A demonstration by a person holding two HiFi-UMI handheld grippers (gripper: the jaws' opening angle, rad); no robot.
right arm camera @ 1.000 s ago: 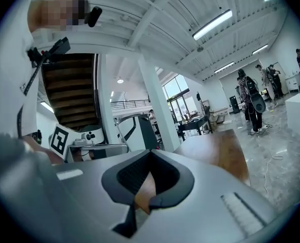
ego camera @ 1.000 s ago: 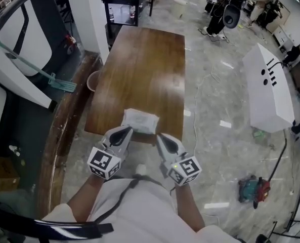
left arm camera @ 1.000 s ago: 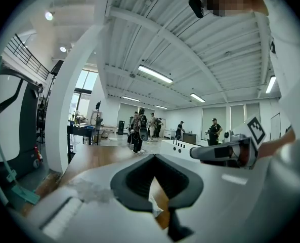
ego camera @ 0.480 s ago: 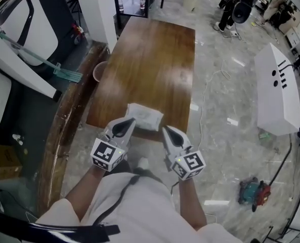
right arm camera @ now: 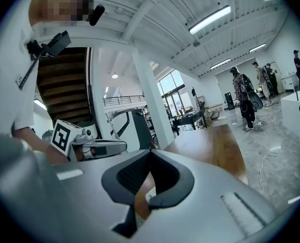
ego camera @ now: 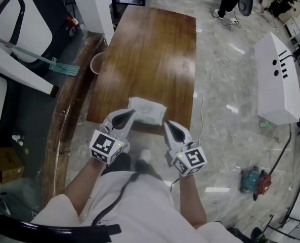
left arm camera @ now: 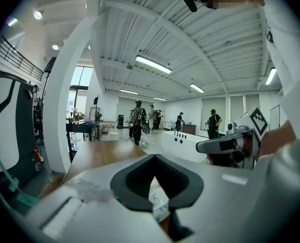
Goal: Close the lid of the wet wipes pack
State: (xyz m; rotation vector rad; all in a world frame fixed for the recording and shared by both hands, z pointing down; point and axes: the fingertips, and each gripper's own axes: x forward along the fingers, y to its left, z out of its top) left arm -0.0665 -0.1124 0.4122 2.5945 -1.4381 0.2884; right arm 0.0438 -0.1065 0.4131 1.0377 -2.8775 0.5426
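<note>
Head view: the wet wipes pack point(ego camera: 147, 110) is laid at the table point(ego camera: 150, 49) edge; the left gripper point(ego camera: 129, 116) and right gripper point(ego camera: 168, 126) are held close by it, jaws closed and empty, presumably for pressing the lid shut.

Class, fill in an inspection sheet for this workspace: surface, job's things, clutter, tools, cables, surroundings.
Surface: brown wooden table, glossy.
Job's things: white wet wipes pack at the near edge; lid state unclear.
Clutter: nothing seen on the table.
Tools: left tool and right tool both shut, empty, tips near the pack.
Cables: thin cable on the floor right of the table.
Surroundings: marble floor, white cabinet, pink bucket left of the table.
</note>
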